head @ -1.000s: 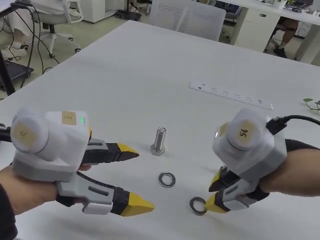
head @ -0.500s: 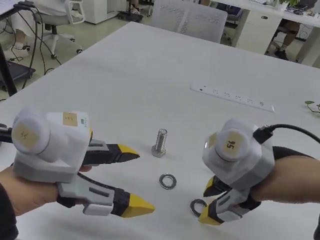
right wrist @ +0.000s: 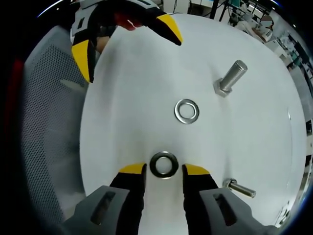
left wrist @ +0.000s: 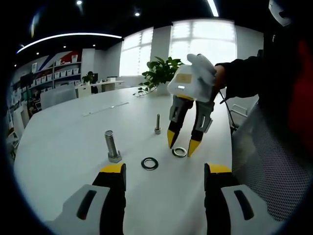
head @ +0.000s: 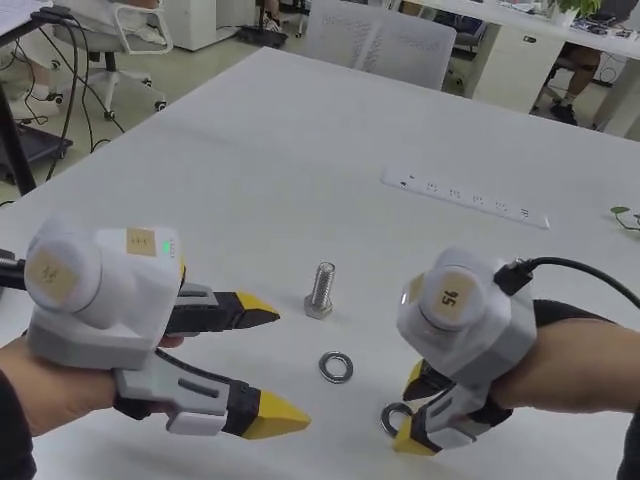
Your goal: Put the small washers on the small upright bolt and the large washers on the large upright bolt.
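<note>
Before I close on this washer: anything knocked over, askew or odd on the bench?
Nothing stands out. The large bolt and small bolt stand upright, the loose washer lies flat on the table, and the other washer sits between the jaws of the open right gripper.

Shiny metal washer (right wrist: 164, 164) and large bolt (right wrist: 227, 81), matt white table (head: 300, 150)

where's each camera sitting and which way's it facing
Head view: headset, facing forward and down at the large bolt; shows left hand-held gripper, right hand-held gripper, left hand, right hand.
Left gripper view: on the left one, facing the right one across the table; own jaws open at bottom.
Right gripper view: on the right one, facing down at a washer between its jaws.
Both gripper views share that washer and the small bolt.
</note>
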{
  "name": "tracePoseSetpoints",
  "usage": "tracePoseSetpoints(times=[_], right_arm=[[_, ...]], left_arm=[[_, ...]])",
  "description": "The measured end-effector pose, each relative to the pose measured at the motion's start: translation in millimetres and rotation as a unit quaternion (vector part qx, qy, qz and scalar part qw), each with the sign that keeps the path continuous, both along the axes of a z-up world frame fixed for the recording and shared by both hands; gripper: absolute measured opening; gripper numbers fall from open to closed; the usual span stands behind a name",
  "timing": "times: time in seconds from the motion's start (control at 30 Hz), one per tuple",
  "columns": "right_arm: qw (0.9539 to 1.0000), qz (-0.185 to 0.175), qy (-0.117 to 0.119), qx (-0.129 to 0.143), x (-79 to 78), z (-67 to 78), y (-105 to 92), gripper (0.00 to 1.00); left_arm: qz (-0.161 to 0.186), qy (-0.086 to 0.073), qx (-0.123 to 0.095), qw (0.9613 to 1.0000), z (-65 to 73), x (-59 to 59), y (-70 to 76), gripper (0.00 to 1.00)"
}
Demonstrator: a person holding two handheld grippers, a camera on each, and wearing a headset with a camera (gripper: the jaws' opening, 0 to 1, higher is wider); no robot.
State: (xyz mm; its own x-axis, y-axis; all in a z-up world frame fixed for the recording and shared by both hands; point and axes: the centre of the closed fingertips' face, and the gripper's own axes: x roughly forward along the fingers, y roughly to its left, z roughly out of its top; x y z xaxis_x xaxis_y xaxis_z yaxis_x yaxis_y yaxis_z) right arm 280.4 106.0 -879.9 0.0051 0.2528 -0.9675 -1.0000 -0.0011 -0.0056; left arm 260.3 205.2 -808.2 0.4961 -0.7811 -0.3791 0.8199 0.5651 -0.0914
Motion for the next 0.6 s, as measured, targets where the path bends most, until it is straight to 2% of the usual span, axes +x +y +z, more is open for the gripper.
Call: tracePoseSetpoints(times=[0.13, 0.6], right_arm=[[1.0000, 0.001, -0.002, -0.001, -1.4, -0.4, 2.1, 0.26], [0.9999, -0.015, 0.002, -0.003, -0.3, -0.5, 1.7, 0.24]], left_arm=[[0.001, -0.002, 0.000, 1.0000, 0.7, 0.0, 0.8, 0.64], [0.004, -0.005, 0.001, 1.0000, 0.7, 1.0, 2.3, 0.63]])
